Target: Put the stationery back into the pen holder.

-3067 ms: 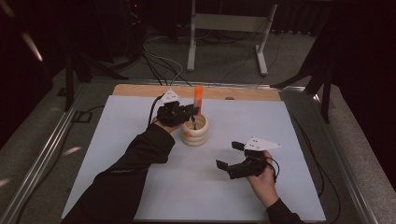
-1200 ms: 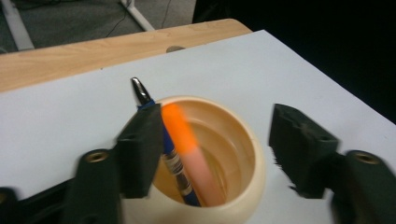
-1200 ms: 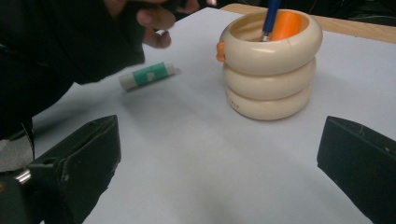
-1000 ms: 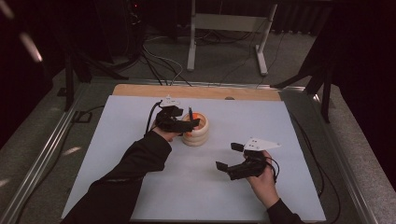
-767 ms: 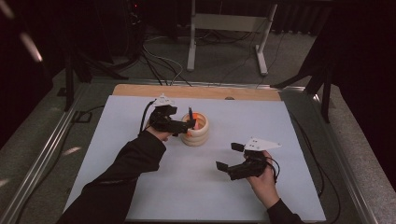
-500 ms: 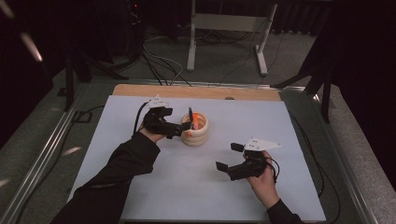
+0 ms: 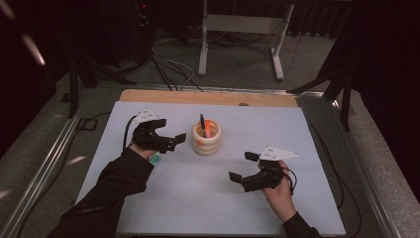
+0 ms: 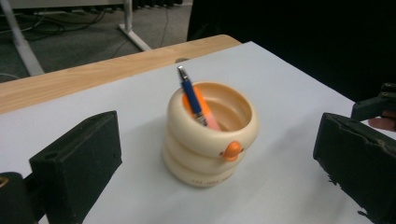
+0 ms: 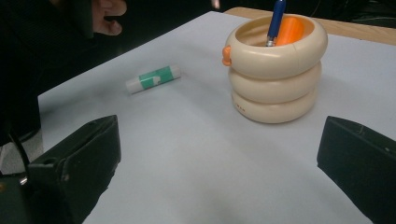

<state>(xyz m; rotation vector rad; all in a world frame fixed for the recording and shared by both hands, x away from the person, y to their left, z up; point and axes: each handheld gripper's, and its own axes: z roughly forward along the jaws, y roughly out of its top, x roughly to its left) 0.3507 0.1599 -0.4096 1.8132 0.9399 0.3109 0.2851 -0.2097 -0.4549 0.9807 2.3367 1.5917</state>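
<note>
Left gripper (image 7: pixel 171 142): jaws just spread wide, empty | pen holder (image 7: pixel 206 138): mid-table, pen (image 8: pixel 191 95) inside | right gripper (image 7: pixel 241 171): wide, empty | next: glue stick (image 9: pixel 152 78)—I square up, grip mid-length.

The cream, ring-stacked plastic pen cup (image 8: pixel 210 140) looks smooth with a soft sheen — its small orange knob (image 8: pixel 232 151) glossier. The blue pen (image 8: pixel 191 95) has a shiny metal tip. The pale matt sheet (image 7: pixel 208 188) covers a wooden tabletop (image 8: pixel 93 74); the black gripper pads (image 9: pixel 79 158) look rough, foam-like.
</note>
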